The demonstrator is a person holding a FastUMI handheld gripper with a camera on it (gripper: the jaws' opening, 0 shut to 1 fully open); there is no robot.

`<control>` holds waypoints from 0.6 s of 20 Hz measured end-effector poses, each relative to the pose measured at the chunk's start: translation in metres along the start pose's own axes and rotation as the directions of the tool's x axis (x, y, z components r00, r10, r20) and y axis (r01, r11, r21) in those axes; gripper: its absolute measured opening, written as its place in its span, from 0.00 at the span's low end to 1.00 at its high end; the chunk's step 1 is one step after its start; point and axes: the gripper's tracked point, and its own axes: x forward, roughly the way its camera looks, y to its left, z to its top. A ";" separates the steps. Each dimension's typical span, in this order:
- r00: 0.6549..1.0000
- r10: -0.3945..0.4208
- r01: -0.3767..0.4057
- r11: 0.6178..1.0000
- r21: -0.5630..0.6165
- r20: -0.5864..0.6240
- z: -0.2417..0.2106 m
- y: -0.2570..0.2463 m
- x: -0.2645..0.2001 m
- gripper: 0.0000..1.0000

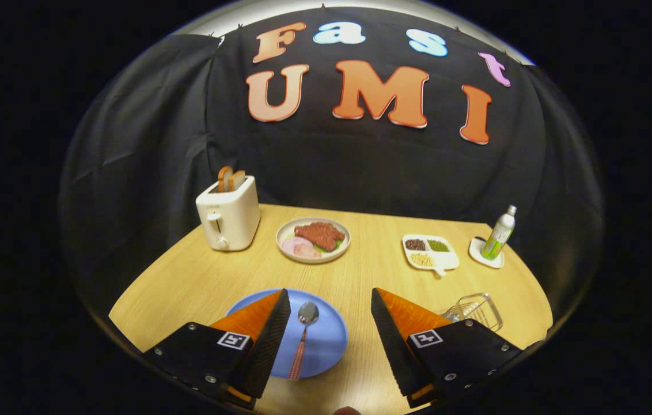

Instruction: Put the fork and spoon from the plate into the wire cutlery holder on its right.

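Note:
A blue plate (326,340) lies on the wooden table just ahead of my gripper (330,300), partly under the left finger. On it rests a spoon (304,334) with a metal bowl and a pinkish handle, lying between the fingers nearer the left one. The wire cutlery holder (474,309) stands to the right of the plate, partly behind the right finger. The gripper hovers open above the plate, holding nothing. The left finger hides part of the plate, and I see no fork on the part that shows.
Beyond the plate stand a white toaster (228,218) with bread slices, a plate of meat (313,239), a divided dish of beans (429,252) and a green bottle on a coaster (497,234). The table (199,276) ends close behind the fingers.

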 end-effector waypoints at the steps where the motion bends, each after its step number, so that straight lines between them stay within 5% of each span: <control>1: 1.000 0.007 -0.007 1.000 0.004 -0.017 -0.010 0.005 0.002 0.85; 7: 0.979 0.066 -0.065 0.998 0.010 -0.191 -0.077 0.030 0.011 0.85; 12: 0.952 0.099 -0.097 0.995 0.020 -0.289 -0.106 0.040 0.011 0.72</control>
